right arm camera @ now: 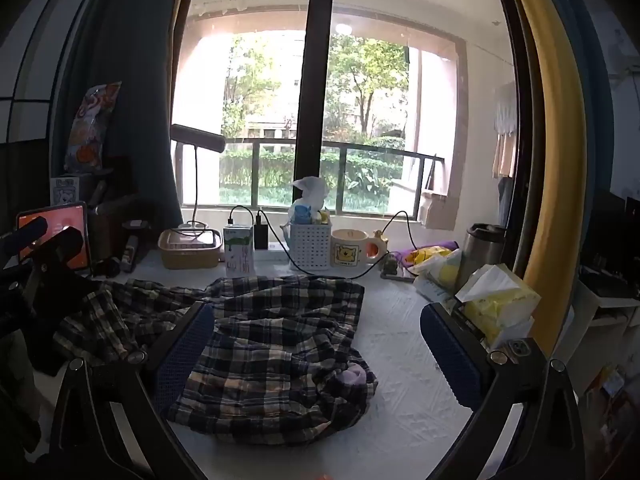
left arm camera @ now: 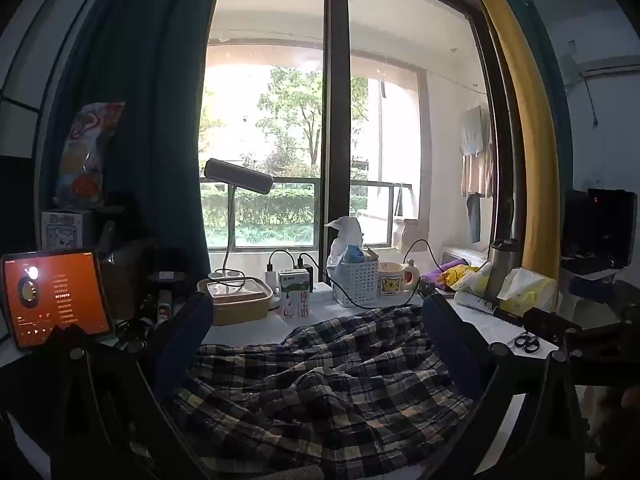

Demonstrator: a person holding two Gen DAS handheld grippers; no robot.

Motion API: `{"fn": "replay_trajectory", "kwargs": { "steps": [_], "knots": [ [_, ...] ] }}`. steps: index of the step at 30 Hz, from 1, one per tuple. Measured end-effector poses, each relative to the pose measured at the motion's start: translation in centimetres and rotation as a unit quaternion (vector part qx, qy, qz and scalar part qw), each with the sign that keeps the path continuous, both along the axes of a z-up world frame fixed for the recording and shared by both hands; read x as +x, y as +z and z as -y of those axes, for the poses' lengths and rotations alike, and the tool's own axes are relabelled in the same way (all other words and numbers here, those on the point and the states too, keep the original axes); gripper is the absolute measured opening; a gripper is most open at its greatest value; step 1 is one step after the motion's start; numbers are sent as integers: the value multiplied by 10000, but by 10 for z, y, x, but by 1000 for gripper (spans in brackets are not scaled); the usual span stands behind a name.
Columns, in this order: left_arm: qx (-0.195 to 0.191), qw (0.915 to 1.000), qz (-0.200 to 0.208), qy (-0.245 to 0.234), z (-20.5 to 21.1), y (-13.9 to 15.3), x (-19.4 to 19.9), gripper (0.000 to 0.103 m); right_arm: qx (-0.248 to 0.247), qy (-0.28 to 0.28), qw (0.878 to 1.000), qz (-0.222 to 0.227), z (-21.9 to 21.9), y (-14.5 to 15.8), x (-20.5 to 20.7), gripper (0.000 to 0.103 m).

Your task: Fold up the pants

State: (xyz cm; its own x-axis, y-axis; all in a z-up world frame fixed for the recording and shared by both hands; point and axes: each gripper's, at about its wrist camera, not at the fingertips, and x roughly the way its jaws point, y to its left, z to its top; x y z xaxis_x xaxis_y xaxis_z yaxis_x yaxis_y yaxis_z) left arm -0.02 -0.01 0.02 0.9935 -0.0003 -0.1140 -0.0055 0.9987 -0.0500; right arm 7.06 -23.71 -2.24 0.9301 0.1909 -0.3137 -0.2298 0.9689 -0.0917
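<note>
Scene: a pale table (right arm camera: 404, 344) before a large window, its far edge crowded with small household items.
Pants: plaid pants (right arm camera: 276, 344) lie crumpled in a loose heap across the lower centre and left of the right wrist view, and fill the lower half of the left wrist view.
Left gripper: the left gripper (left arm camera: 316, 340) hangs just above the heap, its two dark blue fingers spread wide with cloth showing between them but nothing pinched.
Right gripper: the right gripper (right arm camera: 316, 344) also stands fully spread and holds nothing, one finger over the plaid at lower left, the other over bare table at lower right.
Clutter behind: a milk carton (right arm camera: 239, 252), a white basket (right arm camera: 310, 246), a bear mug (right arm camera: 352, 254) and a black cable (right arm camera: 340, 274) sit just beyond the far edge of the cloth.
Clutter right: a tissue pack (right arm camera: 498, 304) stands close by the right finger.
Step in hand: likely finding the waistband or a leg end, since nothing is flat yet.
Doing it well: take one layer at an edge with each gripper, well apart, then lift and draw the pants out flat towards the bottom of the frame, away from the carton and cable.
Risk: grabbing a bunched fold would carry the tangle along.
</note>
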Motion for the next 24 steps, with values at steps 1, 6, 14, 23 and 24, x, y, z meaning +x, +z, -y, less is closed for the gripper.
{"fn": "replay_trajectory", "kwargs": {
  "steps": [1, 6, 14, 23, 24],
  "knots": [
    [19, 10000, 20, 3, 0, 0, 0, 103, -8, 1, 10000, -20, -1, 0, 1, 103],
    [-69, 9999, 41, -127, 0, -10, -2, 103, 29, 27, 10000, 40, -1, 0, 2, 103],
    [-130, 9996, 18, -235, 0, -4, -4, 103, -32, -30, 10000, 8, 0, 3, 2, 103],
    [-156, 9996, -31, -212, -1, -5, -1, 103, 14, -42, 10000, -9, 2, 3, 3, 103],
    [-161, 9996, -29, -210, -1, -5, -1, 103, 12, -41, 10000, -9, 2, 3, 3, 103]
  ]
}}
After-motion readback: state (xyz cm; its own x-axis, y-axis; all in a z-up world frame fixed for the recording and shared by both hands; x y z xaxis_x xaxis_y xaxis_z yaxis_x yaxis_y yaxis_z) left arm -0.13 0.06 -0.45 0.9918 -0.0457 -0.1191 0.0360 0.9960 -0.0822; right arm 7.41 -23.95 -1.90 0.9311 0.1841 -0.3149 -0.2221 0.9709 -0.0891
